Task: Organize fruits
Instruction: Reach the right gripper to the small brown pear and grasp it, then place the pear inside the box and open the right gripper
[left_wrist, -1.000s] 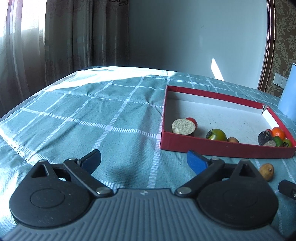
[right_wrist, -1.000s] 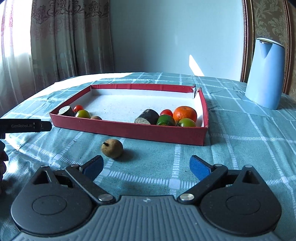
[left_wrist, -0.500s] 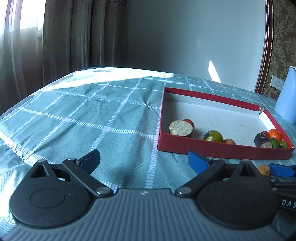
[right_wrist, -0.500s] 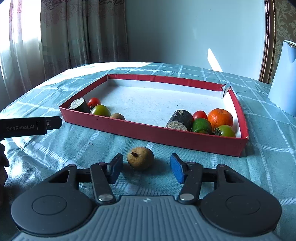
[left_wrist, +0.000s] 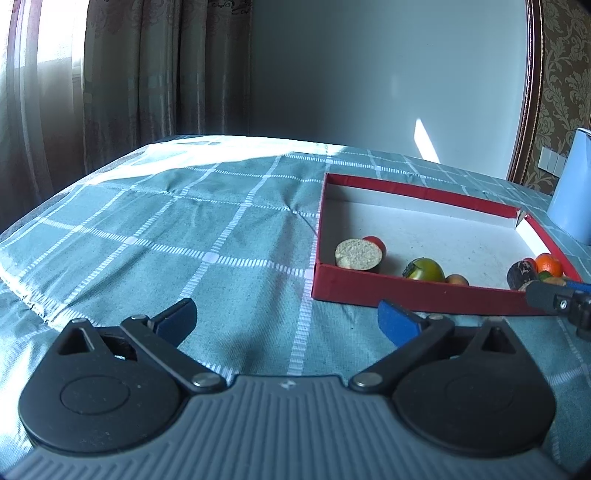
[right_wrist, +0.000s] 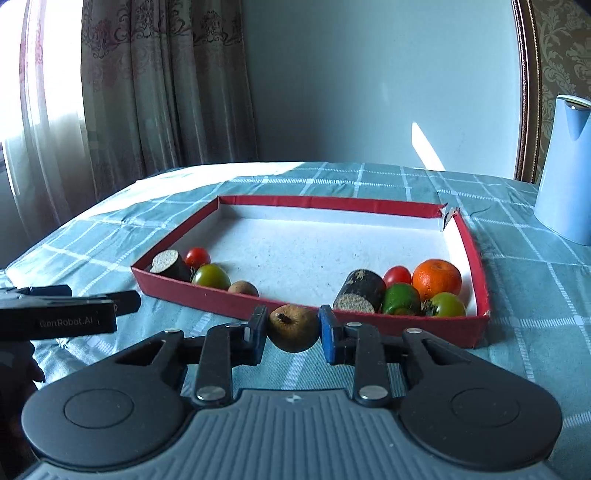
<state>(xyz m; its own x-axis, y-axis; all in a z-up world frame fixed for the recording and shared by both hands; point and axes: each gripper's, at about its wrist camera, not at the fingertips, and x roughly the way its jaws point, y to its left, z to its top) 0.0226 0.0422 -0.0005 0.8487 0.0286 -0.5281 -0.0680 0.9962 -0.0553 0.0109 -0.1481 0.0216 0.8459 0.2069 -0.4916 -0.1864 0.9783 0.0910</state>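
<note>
My right gripper (right_wrist: 291, 328) is shut on a small brown fruit (right_wrist: 292, 328), held just in front of the near wall of the red box (right_wrist: 236, 306). In the box's left corner lie a cut dark piece (right_wrist: 170, 264), a red tomato (right_wrist: 197, 257), a green tomato (right_wrist: 211, 277) and a small brown fruit (right_wrist: 243, 288). In its right corner lie a dark cut piece (right_wrist: 360, 291), a red tomato (right_wrist: 397, 276), an orange (right_wrist: 436, 278) and two green fruits (right_wrist: 400, 299). My left gripper (left_wrist: 286, 319) is open and empty over the cloth, left of the box (left_wrist: 406, 291).
A blue-checked cloth (left_wrist: 184, 236) covers the table. A pale blue jug (right_wrist: 567, 166) stands at the right, beyond the box. Curtains (right_wrist: 129, 92) hang at the back left. The left gripper's fingers (right_wrist: 74, 314) show at the left of the right wrist view.
My right gripper has closed on the small brown fruit and lifted it toward the box's near wall. The left gripper stayed open and shifted slightly.
</note>
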